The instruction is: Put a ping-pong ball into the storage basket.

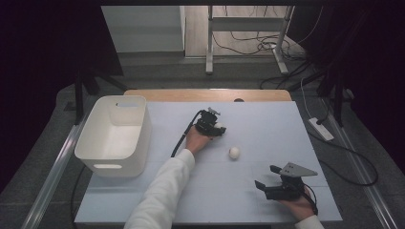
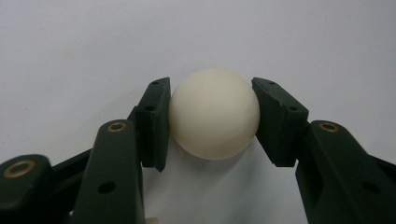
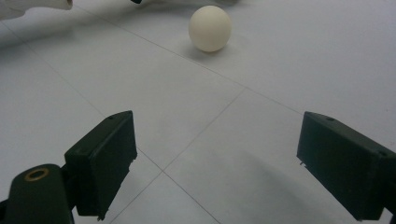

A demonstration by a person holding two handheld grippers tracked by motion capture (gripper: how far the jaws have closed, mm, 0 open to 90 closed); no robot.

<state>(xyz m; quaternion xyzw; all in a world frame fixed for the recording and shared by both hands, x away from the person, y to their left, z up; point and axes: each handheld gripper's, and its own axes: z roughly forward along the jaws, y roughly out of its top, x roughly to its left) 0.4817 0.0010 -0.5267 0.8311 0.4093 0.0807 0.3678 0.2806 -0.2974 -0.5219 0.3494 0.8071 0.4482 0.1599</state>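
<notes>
Left gripper [image 2: 212, 116]: jaws clamped on a cream-white ball [image 2: 214, 113], pads touching it on both sides, ball sitting right at the jaw tips, resting on the white table [image 2: 70, 46]. In the high view the left gripper [image 1: 216, 128] is at mid-table, the held ball [image 1: 219, 126] just visible at its tip. No print or logo readable on this ball.

Right gripper [image 3: 215, 168]: jaws spread wide, nothing between them, only bare table surface with thin seam lines. A second cream-white ball [image 3: 209, 28] lies well ahead of these jaws, roughly centred between them, loose on the table. High view: right gripper [image 1: 268, 180] near the table's front edge, second ball [image 1: 234, 152] between the two grippers, touching neither.

White plastic bin [image 1: 114, 136] with a handle cutout stands off to the side of the left gripper, well apart. No brand, label or writing legible on anything.
</notes>
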